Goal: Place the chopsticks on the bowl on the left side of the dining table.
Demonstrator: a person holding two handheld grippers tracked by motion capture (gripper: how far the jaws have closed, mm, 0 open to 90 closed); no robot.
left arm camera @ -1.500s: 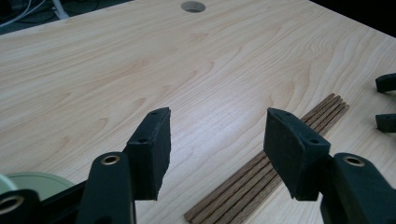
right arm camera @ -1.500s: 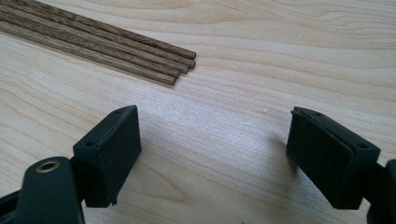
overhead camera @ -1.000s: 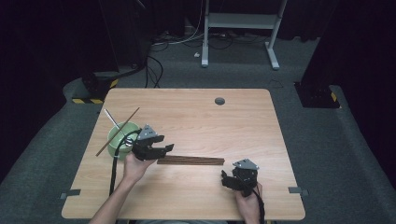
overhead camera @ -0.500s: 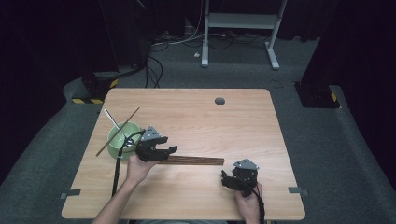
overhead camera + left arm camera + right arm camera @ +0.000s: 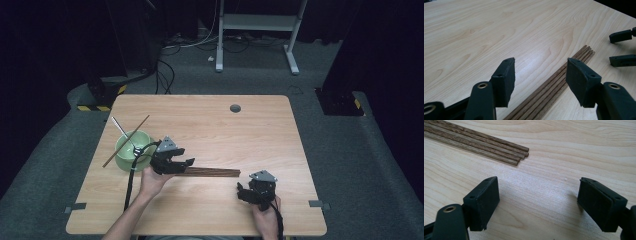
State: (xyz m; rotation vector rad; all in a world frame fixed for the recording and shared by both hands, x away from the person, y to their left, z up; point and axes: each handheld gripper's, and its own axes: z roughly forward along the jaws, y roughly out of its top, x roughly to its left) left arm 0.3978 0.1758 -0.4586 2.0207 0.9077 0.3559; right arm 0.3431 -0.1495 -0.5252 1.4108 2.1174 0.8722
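A bundle of several dark wooden chopsticks point(image 5: 215, 172) lies flat on the light wooden table point(image 5: 225, 130). My left gripper point(image 5: 188, 163) hovers over the bundle's left end. In the left gripper view it point(image 5: 540, 67) is open, and the chopsticks point(image 5: 549, 87) run along the table between its jaws, untouched by the pads. My right gripper point(image 5: 241, 192) rests near the front edge, just past the bundle's right end. It point(image 5: 539, 188) is open over bare wood, and the chopstick tips point(image 5: 499, 148) lie ahead of its left jaw.
A green bowl point(image 5: 125, 150) stands at the table's left, with one chopstick point(image 5: 126, 141) and a metal utensil point(image 5: 121, 131) leaning in it. A cable hole point(image 5: 235, 108) is at the table's far edge. The right gripper's jaws point(image 5: 622, 48) show at the right of the left gripper view.
My left gripper has shifted slightly right, from beside the bowl onto the left end of the chopstick bundle. The right gripper has stayed put.
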